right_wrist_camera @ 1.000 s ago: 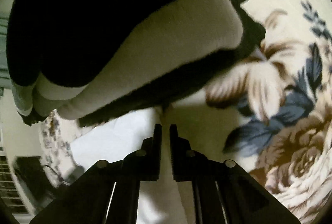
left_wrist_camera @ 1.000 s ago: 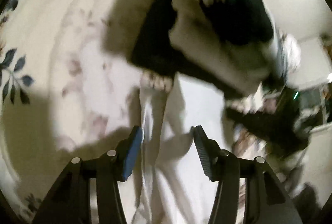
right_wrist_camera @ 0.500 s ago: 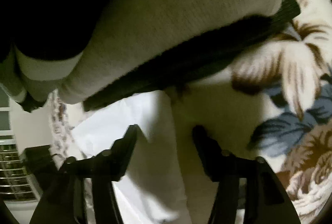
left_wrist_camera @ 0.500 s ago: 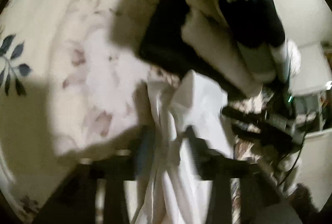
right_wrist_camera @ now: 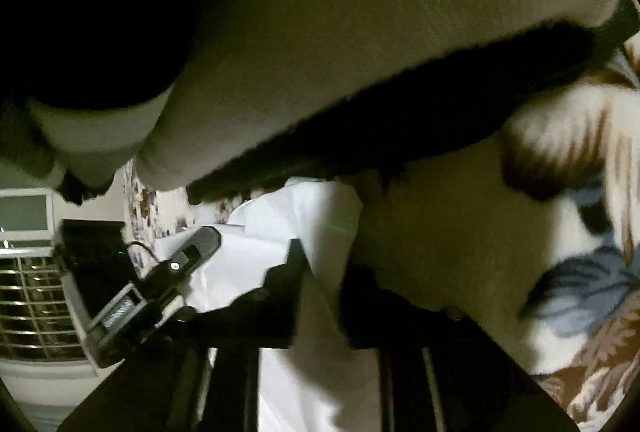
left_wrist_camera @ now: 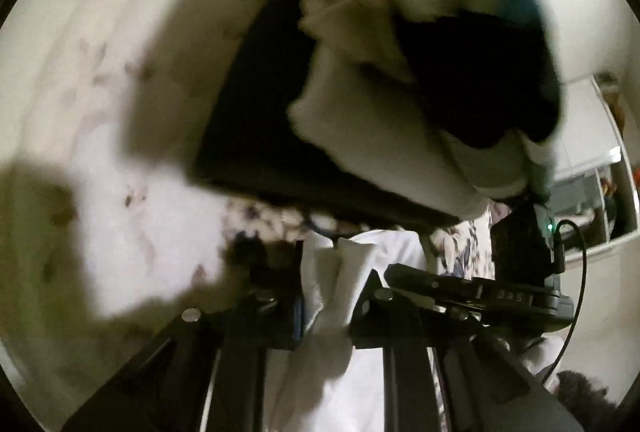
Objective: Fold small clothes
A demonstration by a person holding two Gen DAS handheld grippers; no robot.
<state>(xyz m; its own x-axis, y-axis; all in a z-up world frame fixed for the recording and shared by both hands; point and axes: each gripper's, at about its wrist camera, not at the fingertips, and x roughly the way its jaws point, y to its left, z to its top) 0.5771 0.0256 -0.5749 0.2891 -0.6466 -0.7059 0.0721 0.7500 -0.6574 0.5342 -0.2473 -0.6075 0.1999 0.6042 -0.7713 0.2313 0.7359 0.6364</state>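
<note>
My left gripper (left_wrist_camera: 326, 296) is closing with a bunched fold of the white cloth (left_wrist_camera: 340, 272) squeezed between its fingers. My right gripper (right_wrist_camera: 322, 296) is closing too, clamping the same cloth, which lies on the flowered blanket (right_wrist_camera: 580, 272) just below a pile of clothes (left_wrist_camera: 360, 91).

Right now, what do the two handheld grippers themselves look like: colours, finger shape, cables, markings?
Both are black. The left gripper has two angular wedge-shaped fingers, a blue pad on the inner face of one, and silver screw heads along its linkage bars. The right gripper has the same black angular build. Seen from the left wrist, it carries a black box with a small green light and a black cable. No hands or sleeves show.
</note>
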